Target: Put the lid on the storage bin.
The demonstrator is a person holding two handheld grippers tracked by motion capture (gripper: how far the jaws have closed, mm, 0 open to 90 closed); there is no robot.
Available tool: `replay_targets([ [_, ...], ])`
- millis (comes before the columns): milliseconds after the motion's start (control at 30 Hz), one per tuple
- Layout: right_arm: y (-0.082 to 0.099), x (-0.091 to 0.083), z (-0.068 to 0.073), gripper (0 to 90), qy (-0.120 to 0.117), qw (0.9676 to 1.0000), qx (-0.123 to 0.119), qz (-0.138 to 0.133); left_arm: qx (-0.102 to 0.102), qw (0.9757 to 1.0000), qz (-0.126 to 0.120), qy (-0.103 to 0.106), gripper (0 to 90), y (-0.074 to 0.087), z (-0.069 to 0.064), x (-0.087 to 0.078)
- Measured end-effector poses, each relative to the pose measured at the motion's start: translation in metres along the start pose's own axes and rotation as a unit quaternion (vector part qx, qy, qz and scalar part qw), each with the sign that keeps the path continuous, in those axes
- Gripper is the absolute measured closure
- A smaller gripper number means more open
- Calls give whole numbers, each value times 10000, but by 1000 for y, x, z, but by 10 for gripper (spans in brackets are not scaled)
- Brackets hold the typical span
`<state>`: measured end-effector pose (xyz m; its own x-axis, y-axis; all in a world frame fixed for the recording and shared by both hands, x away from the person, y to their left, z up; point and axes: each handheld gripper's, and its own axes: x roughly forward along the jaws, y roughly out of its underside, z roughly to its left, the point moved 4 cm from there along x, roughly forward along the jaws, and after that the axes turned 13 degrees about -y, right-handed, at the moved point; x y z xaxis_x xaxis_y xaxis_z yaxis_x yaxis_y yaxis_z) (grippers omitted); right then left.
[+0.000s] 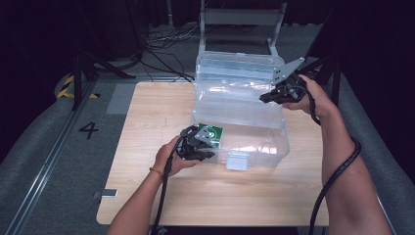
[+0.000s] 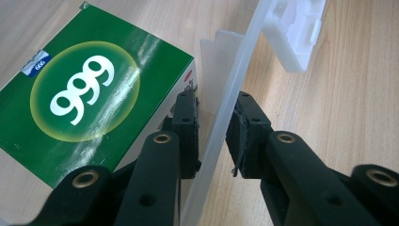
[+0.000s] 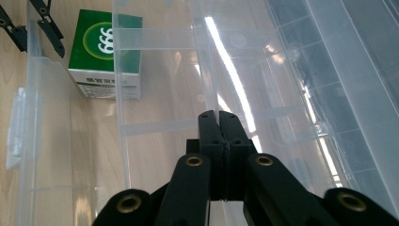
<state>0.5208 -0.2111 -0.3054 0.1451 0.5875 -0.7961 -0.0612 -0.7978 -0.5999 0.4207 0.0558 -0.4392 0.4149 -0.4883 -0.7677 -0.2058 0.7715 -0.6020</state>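
clear plastic storage box (image 1: 240, 110) sits open at the far middle of the wooden table (image 1: 147, 196), its lid raised behind it. green "999" medicine carton (image 2: 89, 94) lies inside the box at its front left corner. left gripper (image 2: 214, 132) straddles the box's front wall beside the carton, one jaw either side, pads not quite pressing. right gripper (image 3: 219, 127), jaws clenched on nothing, hovers over the box's right side.
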Motion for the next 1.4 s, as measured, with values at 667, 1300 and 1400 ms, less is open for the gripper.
replay_targets([
  [667,4,-3,30,900,124,9999,-115,-22,55,10000,26,-27,736,-1,0,1],
  [1300,10,1,52,898,284,9994,-193,-13,29,10000,7,-15,726,-1,1,1],
  [1400,11,1,55,899,277,9994,-228,-36,25,10000,4,-11,725,-1,0,1],
])
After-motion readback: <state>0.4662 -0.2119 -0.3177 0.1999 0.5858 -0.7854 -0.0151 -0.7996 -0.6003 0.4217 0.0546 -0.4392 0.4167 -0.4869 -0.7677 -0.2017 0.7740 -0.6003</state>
